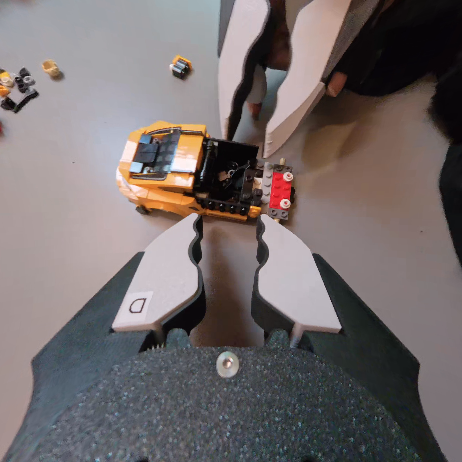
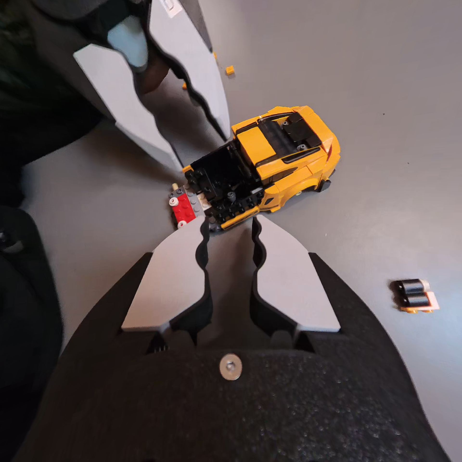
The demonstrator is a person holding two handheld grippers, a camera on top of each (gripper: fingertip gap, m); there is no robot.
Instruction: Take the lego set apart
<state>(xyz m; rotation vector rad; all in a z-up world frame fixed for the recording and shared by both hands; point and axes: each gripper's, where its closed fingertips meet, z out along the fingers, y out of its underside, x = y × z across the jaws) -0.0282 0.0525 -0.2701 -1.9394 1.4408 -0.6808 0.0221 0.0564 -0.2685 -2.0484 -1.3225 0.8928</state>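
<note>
On grey table (image 1: 75, 225): two grippers, jaws apart, holding nothing. Left gripper (image 1: 228, 220) and right gripper (image 2: 228, 220) flank one partly stripped yellow lego car (image 1: 175, 172). One loose yellow-black sub-assembly (image 2: 413, 296); two small yellow bits (image 2: 230, 70).

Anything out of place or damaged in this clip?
Nothing beyond the teardown itself: the car sits on the table with its front stripped to bare studs and a red plate, wheels gone. Loose pieces lie scattered far off.
</note>
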